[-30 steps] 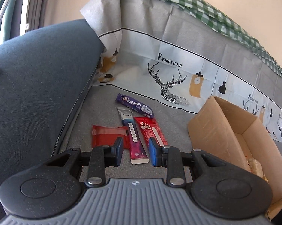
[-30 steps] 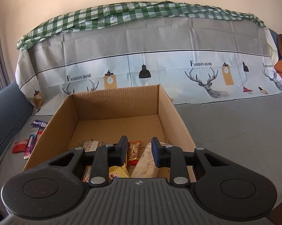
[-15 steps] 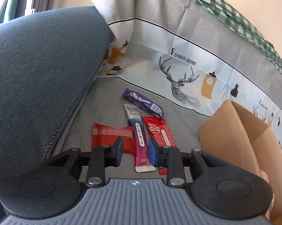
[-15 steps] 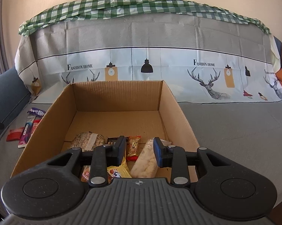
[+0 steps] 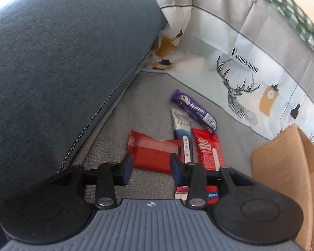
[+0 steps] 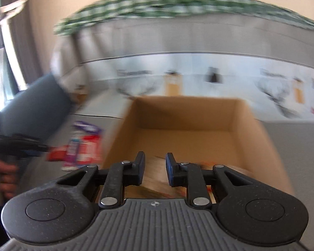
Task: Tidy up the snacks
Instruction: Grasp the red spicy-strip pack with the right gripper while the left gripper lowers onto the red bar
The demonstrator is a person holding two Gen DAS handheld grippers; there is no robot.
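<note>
You're working on the sofa seat (image 5: 148, 96), cardboard box (image 6: 236, 138) sitting just ahead of your right gripper (image 6: 155, 169), its fingers narrowing w/ nothing between, prob. done dropping. Your left gripper (image 5: 151, 167) is spreading its fingers around the red wafer pack (image 5: 155, 152), not pinching yet, lying btwn them, likely lining up a pick.

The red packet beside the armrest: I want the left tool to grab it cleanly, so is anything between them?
Nothing visible. The left tool, jaws opening, lines up on the red packet, whose right end touches the blue-white packet.
</note>
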